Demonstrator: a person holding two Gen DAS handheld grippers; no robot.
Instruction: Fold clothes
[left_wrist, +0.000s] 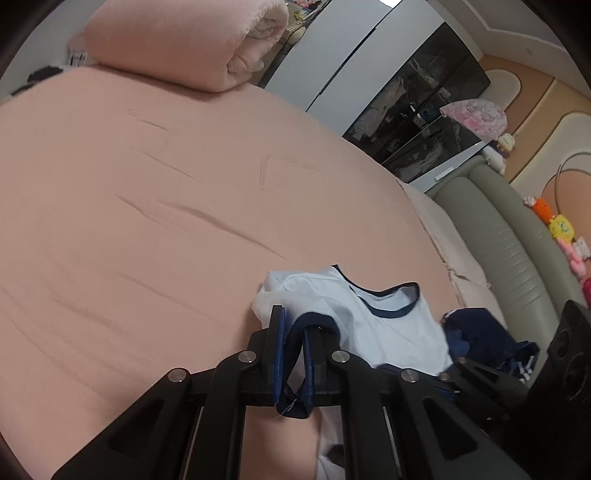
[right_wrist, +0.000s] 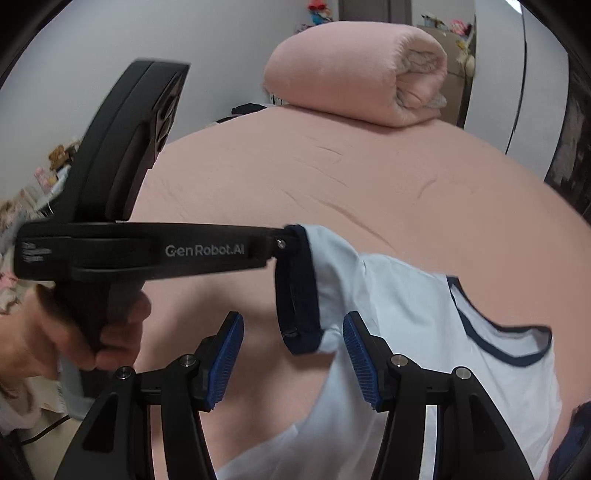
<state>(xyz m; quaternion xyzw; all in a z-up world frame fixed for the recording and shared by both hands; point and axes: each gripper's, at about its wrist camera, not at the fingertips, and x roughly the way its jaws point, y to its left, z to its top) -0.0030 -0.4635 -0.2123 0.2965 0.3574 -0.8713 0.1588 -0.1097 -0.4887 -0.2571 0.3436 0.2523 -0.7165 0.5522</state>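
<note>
Pale-blue shirt (right_wrist: 424, 325) hangs over the pink bed (left_wrist: 147, 206) — the left gripper (left_wrist: 293, 332) pinches its navy sleeve cuff (right_wrist: 299, 291). Just ahead of the right gripper (right_wrist: 293, 354), spread and empty, that cuff waits; likely next — clamp and spread flat.

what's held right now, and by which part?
Left gripper is shut on the light blue shirt, by its navy sleeve cuff. Right gripper is open, holding nothing.
</note>
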